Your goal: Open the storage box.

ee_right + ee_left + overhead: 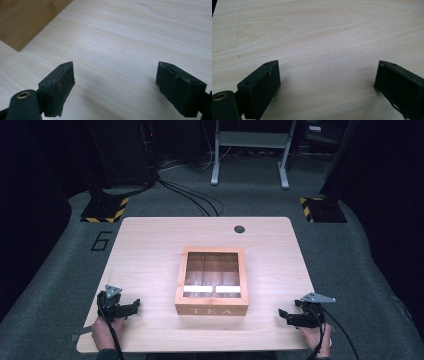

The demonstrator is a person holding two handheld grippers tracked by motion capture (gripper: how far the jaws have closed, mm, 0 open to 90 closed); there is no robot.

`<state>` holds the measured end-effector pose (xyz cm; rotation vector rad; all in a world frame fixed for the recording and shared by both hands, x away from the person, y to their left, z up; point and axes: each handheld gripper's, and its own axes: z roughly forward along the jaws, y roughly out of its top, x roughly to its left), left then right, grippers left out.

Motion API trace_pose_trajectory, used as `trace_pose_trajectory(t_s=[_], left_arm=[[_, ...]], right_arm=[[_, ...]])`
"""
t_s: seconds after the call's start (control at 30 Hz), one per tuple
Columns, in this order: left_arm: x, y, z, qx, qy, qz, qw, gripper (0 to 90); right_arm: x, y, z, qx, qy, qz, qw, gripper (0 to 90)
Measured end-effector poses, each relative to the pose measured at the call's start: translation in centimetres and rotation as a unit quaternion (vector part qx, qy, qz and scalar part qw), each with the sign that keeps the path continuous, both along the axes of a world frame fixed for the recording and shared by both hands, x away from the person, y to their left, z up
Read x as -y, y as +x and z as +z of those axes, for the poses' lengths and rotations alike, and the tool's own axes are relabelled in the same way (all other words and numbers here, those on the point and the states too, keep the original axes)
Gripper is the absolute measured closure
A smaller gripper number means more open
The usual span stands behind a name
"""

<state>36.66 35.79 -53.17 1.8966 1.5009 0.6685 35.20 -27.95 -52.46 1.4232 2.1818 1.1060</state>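
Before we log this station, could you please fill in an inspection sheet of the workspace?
Surface: light wooden table, round cable hole near the far edge.
Job's things: wooden tea box marked TEA at centre, glass lid closed.
Clutter: nothing seen.
Grippers: left tool and right tool open, holding nothing, low over the near edge either side of the box.
Cables: one trails from each tool; more on the floor behind.
Surroundings: grey carpet, hazard-striped stand bases, metal frame.
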Motion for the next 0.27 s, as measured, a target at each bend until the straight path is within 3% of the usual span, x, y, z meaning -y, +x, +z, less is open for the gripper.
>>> trace_pose_trajectory(t_s=[0.17,0.2,0.27], left_arm=[[0.01,0.00,-0.02,0.002,0.000,0.000,1.0000,6.0],[0.01,0.00,-0.02,0.002,0.000,0.000,1.0000,6.0],[-0.01,0.00,0.00,0.000,0.000,0.000,1.0000,6.0]], right_arm=[[0.93,0.20,-0.34,0.018,-0.006,-0.017,0.9997,13.7],[0.84,0.26,-0.33,0.017,-0.018,-0.018,0.9995,13.1],[0.22,0.37,-0.40,0.024,-0.066,-0.029,0.9971,10.2]])
